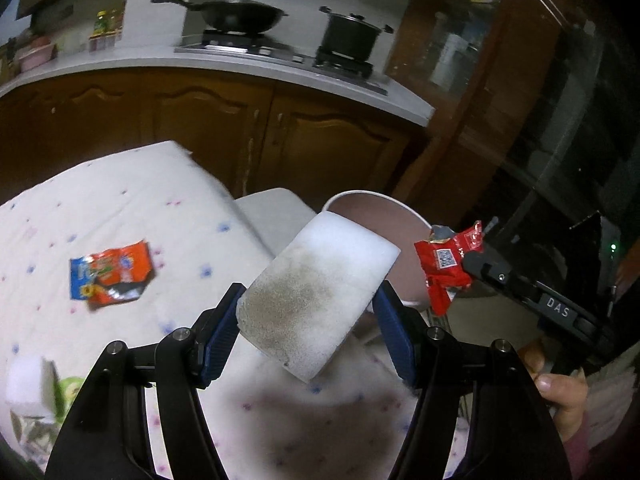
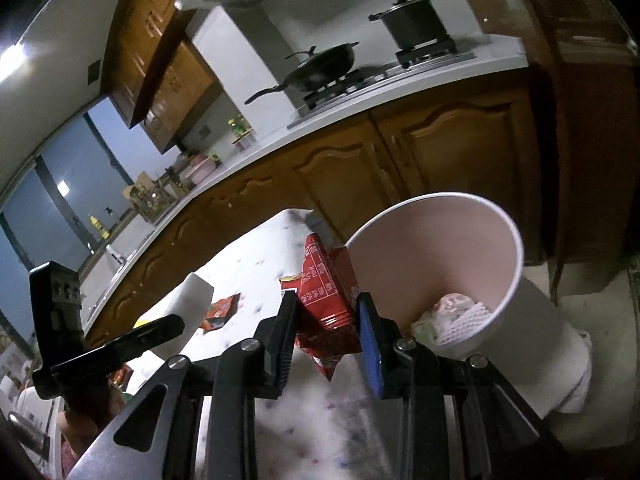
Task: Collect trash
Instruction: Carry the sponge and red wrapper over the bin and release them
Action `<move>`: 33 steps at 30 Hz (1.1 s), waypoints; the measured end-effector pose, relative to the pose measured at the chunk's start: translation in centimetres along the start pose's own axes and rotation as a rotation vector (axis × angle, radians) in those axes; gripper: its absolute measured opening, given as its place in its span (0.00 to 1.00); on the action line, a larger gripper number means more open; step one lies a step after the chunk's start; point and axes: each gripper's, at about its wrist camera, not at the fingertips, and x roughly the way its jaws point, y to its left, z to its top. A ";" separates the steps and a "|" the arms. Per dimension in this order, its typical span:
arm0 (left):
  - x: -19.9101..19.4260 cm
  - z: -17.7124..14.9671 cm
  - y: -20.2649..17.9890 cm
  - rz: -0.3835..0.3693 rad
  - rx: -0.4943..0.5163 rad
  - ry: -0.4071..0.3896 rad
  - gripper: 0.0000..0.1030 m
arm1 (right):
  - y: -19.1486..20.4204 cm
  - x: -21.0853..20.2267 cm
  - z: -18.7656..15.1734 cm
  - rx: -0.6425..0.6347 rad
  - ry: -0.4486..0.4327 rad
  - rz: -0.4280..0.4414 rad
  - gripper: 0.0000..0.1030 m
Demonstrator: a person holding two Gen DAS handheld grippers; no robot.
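Over bin (image 2: 516, 256): left gripper (image 1: 308, 320) clamps dirty sponge (image 1: 316, 300), right gripper (image 2: 326, 320) pinches red wrapper (image 2: 330, 296). Centre both above rim, then release 1 by 1.

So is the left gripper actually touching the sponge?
Touching. The left wrist view shows the left gripper with both blue pads pressed against opposite sides of the sponge, which is lifted off the table.

My left gripper (image 1: 308, 312): black angular arms, round silver screws at the joints, ribbed blue pads on both fingers. My right gripper (image 2: 326, 328): black frame, silver screws, one ribbed black pad and one blue; white letters "DAS" along its side. My right hand (image 1: 560, 396) shows a pink patterned sleeve.
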 end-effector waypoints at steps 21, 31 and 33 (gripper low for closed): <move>7.6 3.7 -6.5 -0.034 0.087 0.036 0.65 | -5.6 0.4 3.0 0.032 -0.035 -0.071 0.30; 11.7 4.2 -7.9 -0.016 0.124 0.089 0.69 | -7.5 1.7 3.6 0.048 -0.016 -0.087 0.33; 12.1 4.2 -8.0 -0.011 0.124 0.097 0.70 | -7.8 1.9 3.7 0.057 -0.014 -0.093 0.37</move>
